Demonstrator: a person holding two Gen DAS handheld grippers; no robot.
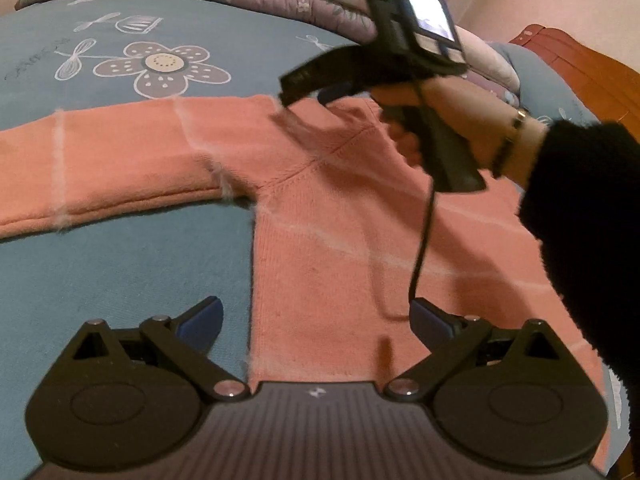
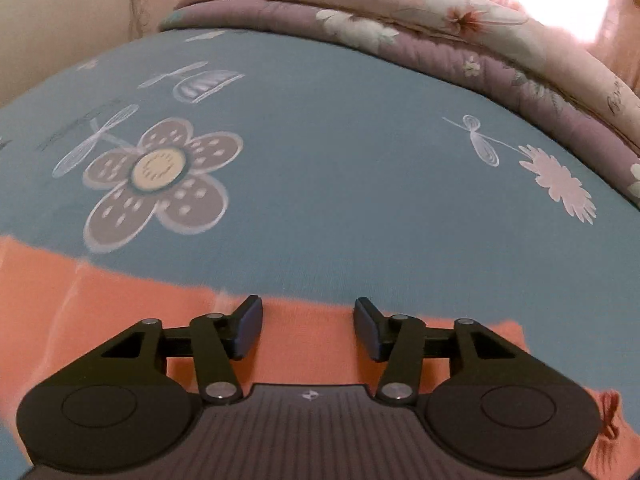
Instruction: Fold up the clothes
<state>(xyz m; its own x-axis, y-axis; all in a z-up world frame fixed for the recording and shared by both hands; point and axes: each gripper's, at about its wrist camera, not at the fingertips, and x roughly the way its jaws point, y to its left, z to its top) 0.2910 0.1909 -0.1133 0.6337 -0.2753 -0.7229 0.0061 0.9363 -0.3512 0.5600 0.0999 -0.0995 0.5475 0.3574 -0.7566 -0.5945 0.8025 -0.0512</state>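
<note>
A salmon-pink sweater (image 1: 340, 216) lies flat on a bed covered by a blue sheet (image 1: 120, 272) printed with flowers and dragonflies. Pale thin stripes cross the knit. One sleeve (image 1: 112, 168) stretches out to the left in the left wrist view, with its lower edge lying on the sheet; the body runs down toward the camera, and its left side edge forms a straight line between the left gripper's (image 1: 316, 320) fingers. That gripper hangs above the lower body of the sweater, jaws released and wide apart, with nothing pressed between them; the left finger is over bare sheet, the right finger over knit. The right gripper (image 1: 304, 92), held in a hand (image 1: 460, 120) with a dark sleeve (image 1: 580, 208) and a wrist bracelet, sits near the sweater's shoulder and collar area, angled downward, with a cable (image 1: 420, 240) trailing from its handle. From its own camera, the right gripper (image 2: 308, 328) has its jaws partly apart, and they are not clamped on anything; pink fabric (image 2: 308, 344) shows in the gap and below the fingers, its upper edge running just past the fingertips, with blue sheet beyond. Whether the pads touch the knit cannot be told. A folded floral quilt (image 2: 400, 28) in pink and mauve lies along the far edge of the bed. A wooden bed frame (image 1: 580, 68) shows at the far right.
</note>
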